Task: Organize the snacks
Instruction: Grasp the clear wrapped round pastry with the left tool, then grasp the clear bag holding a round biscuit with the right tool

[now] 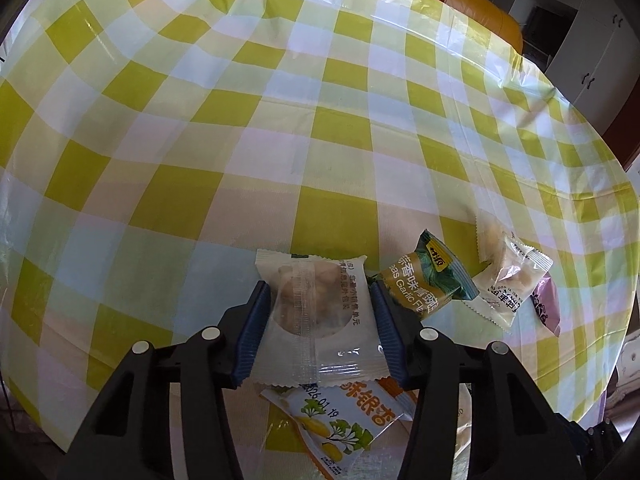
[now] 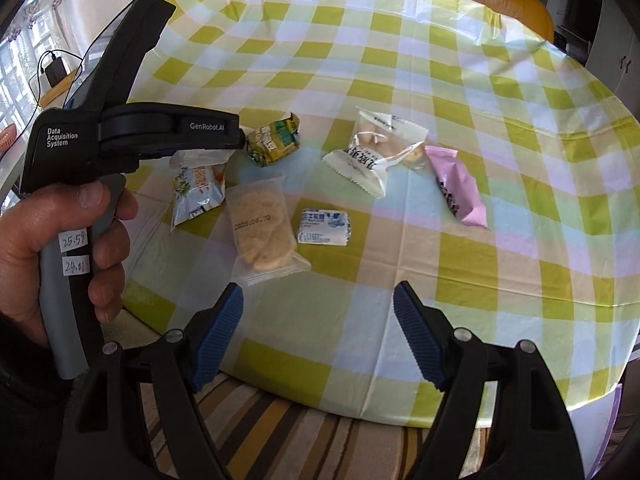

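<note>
Left gripper (image 1: 318, 320) jaws clamping clear-windowed white biscuit packet (image 1: 316, 316), right gripper (image 2: 318, 336) jaws released: lift straight off the green-checked worktop (image 1: 280, 120), clear of the ginkgo-printed packet (image 1: 340, 428) beneath.

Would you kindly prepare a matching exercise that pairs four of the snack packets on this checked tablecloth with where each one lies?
Things:
1. pink foil packet
2. green crumpled garlic-pea packet
3. small white-and-blue square packet
4. clear packet of a round biscuit

Places:
A. between the left gripper's blue pads
B. alone nearest the right gripper
C. farthest right
D. just beyond the left gripper's tip

Pairs: 1-C, 2-D, 3-B, 4-A
</note>
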`<state>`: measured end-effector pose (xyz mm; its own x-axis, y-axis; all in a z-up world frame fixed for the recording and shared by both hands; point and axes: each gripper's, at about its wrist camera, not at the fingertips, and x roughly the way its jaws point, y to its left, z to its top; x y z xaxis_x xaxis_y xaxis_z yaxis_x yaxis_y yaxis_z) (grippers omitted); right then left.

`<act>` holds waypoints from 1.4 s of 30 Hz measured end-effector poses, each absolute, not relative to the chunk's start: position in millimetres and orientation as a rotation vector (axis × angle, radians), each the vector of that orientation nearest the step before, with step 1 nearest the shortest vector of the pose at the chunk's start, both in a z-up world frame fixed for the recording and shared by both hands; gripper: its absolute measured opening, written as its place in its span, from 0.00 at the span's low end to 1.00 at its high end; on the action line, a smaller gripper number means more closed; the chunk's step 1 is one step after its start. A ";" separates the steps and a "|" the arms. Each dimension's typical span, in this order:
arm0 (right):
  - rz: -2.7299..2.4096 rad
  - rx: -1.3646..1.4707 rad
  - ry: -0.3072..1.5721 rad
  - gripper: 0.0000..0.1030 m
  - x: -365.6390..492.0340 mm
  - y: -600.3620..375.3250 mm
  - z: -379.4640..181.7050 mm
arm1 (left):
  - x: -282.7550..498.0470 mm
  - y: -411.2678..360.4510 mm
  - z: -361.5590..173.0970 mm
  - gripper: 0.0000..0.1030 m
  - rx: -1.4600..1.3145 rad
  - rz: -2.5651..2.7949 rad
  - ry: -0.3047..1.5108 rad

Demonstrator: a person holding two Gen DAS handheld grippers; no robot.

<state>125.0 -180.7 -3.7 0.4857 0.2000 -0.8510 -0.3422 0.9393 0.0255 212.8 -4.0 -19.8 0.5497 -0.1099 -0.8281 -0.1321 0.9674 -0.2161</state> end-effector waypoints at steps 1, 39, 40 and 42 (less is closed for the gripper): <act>0.347 -0.139 1.026 0.75 127.8 -179.1 -5.8 | 212.1 -2.6 -19.1 0.47 -0.274 0.014 0.986; 0.389 -0.244 1.020 0.35 157.8 -130.9 -20.4 | 194.6 19.0 -0.3 0.45 -0.333 0.090 0.826; 0.384 -0.242 1.014 0.34 156.2 -132.7 -18.6 | 193.7 17.9 1.2 0.45 -0.329 0.089 0.818; 0.372 -0.235 1.004 0.34 153.0 -137.6 -14.9 | 192.1 15.6 4.4 0.45 -0.321 0.085 0.801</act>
<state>153.0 -137.6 -14.9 0.4820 0.1952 -0.8542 -0.4082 0.9126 -0.0218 192.1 15.6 4.4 0.6951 -0.0457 -0.7174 -0.1958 0.9482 -0.2501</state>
